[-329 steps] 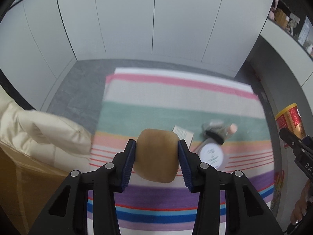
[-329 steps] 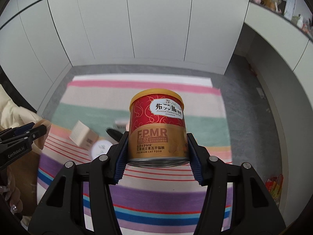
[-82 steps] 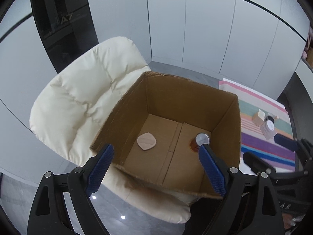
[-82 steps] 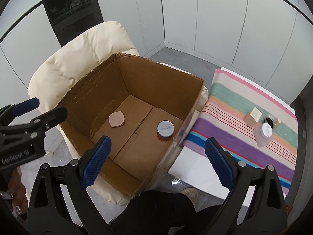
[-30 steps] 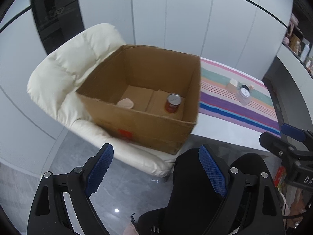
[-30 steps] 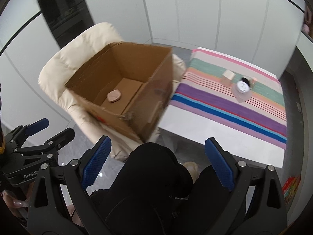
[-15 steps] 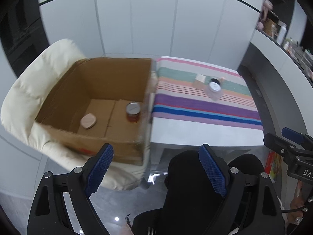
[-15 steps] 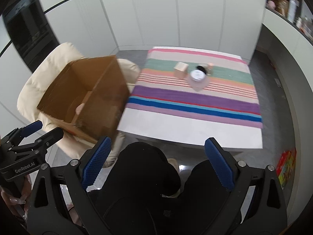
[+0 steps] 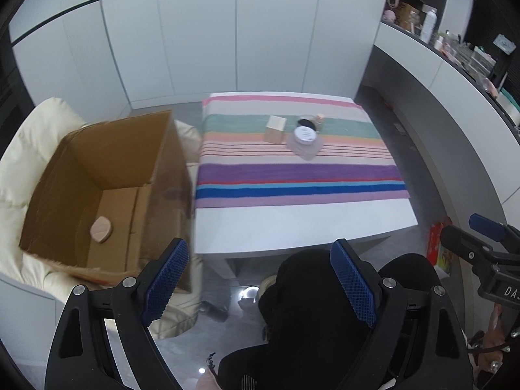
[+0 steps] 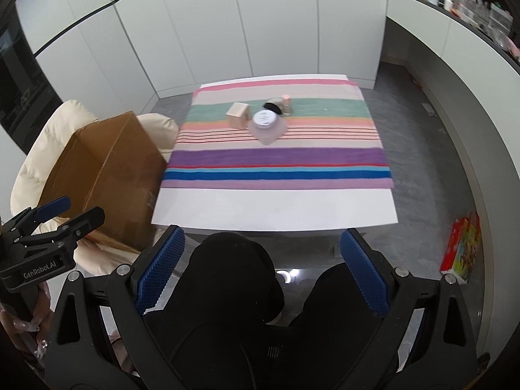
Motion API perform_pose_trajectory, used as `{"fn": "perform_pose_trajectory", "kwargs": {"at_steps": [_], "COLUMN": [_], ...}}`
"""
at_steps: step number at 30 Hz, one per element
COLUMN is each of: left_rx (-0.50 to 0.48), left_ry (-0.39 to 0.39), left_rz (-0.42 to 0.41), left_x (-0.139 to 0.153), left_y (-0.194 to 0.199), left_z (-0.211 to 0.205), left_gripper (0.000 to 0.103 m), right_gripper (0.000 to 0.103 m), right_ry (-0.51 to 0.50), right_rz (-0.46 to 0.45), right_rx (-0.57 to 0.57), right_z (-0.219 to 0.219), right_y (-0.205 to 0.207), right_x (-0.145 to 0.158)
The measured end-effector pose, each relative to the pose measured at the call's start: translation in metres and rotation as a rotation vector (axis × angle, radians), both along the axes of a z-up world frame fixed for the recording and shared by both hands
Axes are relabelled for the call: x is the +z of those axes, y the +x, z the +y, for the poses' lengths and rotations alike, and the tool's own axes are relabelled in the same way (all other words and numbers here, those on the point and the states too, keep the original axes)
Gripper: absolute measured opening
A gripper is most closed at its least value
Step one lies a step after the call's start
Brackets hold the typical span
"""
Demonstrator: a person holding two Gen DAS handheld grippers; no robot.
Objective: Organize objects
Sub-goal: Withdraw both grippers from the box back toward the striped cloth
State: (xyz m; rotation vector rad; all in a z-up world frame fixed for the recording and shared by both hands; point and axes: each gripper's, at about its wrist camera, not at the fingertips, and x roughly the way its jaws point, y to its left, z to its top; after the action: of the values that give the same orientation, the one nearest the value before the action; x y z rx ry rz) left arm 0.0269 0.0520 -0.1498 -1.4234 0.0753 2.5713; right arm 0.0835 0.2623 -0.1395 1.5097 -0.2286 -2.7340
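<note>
Cardboard box (image 9: 107,169), striped cloth (image 9: 299,175), square carton (image 9: 275,129)

A: State cloth (image 9: 299,175) pattern.
B: Horizontal stripes: pink, beige, green, peach with thin red lines, purple, blue, lilac; counter (image 9: 302,224) white.
A: State other colours.
B: Cardboard box (image 9: 107,175) brown; chair (image 9: 19,149) cream; small carton (image 9: 275,129) tan; jar lid (image 9: 305,134) white; gripper pads (image 9: 165,281) blue, frames black.

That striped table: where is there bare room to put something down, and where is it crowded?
The near white strip of the table, below the striped cloth, is bare, as are the purple and blue stripes. It is crowded on the green stripe: small box, white-lidded jar, black lid, little bottle.
</note>
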Motion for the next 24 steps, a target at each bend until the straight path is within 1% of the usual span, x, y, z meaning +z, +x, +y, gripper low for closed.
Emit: {"fn": "perform_pose_trajectory", "kwargs": {"at_steps": [5, 12, 18, 21, 24], "left_rx": [-0.027, -0.013, 0.017, 0.007, -0.003], "left_ry": [0.006, -0.004, 0.032, 0.049, 0.041], "left_rz": [-0.015, -0.019, -0.054, -0.080, -0.075], "left_x": [-0.002, -0.008, -0.012, -0.017, -0.019], "left_y": [-0.006, -0.020, -0.048, -0.071, -0.097], "left_z": [0.016, 0.020, 0.019, 0.025, 0.035], "left_gripper": [0.090, 0.090, 0.090, 0.090, 0.090], "right_gripper": [0.098, 0.098, 0.098, 0.098, 0.098], "right_ry": [0.000, -0.005, -0.003, 0.020, 0.029], "right_rz": [-0.011, -0.005, -0.006, 0.000, 0.003], "right_rx": [-0.025, -0.024, -0.023, -0.020, -0.017], "right_z": [0.017, 0.032, 0.042, 0.046, 0.053], "right_y": [0.003, -0.005, -0.033, -0.052, -0.076], "right_x": [-0.003, -0.010, -0.023, -0.030, -0.041]}}
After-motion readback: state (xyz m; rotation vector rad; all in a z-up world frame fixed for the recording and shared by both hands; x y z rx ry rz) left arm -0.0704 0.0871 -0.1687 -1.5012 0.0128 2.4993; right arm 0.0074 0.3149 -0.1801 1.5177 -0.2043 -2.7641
